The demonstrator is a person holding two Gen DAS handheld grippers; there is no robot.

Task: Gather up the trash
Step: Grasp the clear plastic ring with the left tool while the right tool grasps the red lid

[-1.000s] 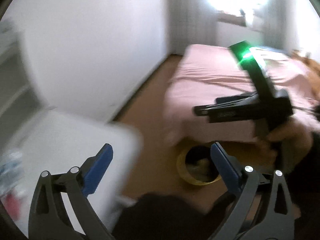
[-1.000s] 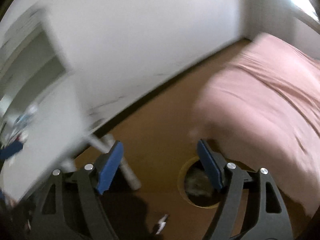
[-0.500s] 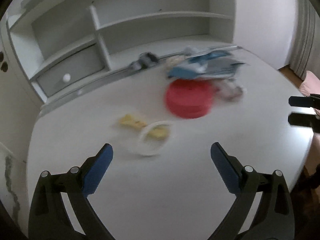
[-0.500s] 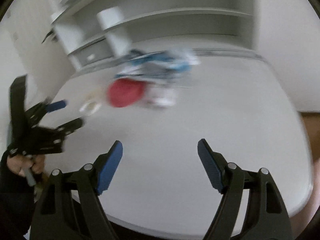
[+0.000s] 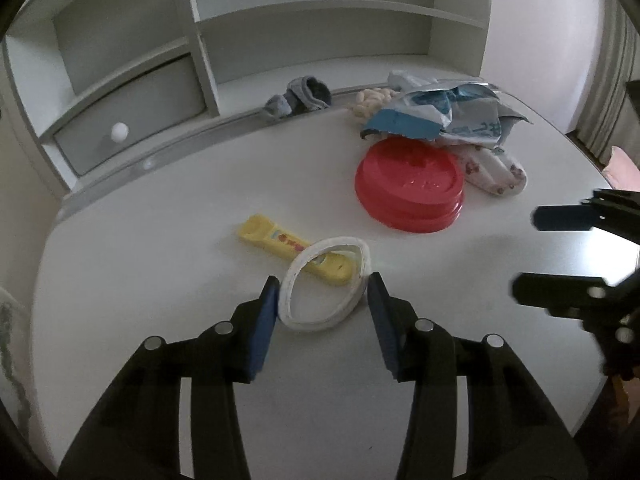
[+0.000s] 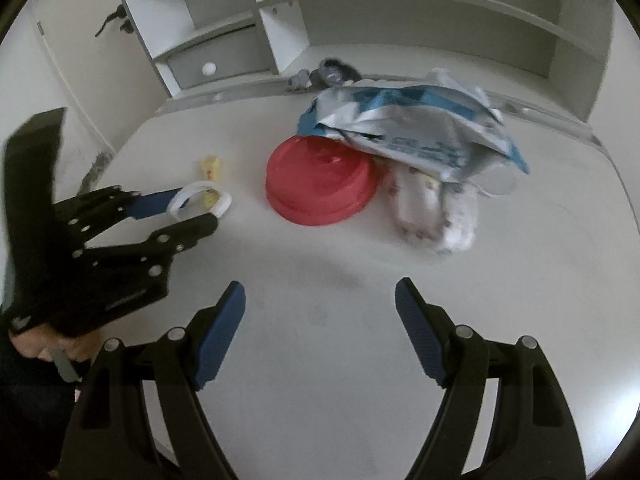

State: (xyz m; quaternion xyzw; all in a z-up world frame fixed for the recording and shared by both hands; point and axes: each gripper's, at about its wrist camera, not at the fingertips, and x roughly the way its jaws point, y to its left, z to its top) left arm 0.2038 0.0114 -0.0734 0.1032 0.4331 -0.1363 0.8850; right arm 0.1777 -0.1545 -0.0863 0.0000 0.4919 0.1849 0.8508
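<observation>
Both cameras have swung away from the bed and floor they faced a second ago and now look down on a white surface with a shelf unit behind it. Since half a second ago the left hand-held gripper has come down around a white plastic ring, and its jaws are closing with the ring between them. The ring looks squeezed into an oval and both blue pads seem to touch its sides.

Under the ring's far edge lies a yellow wrapper, flat on the surface. Beyond it sits a red round lid, with a crumpled blue and white plastic bag overlapping its far rim. A small patterned white cloth item lies just beside the lid under the bag, and a grey sock rests near the shelf unit's base. Some pale puffed snacks sit by the bag.

The right hand-held gripper hovers with its jaws wide apart and nothing between them, over bare surface near the lid.
</observation>
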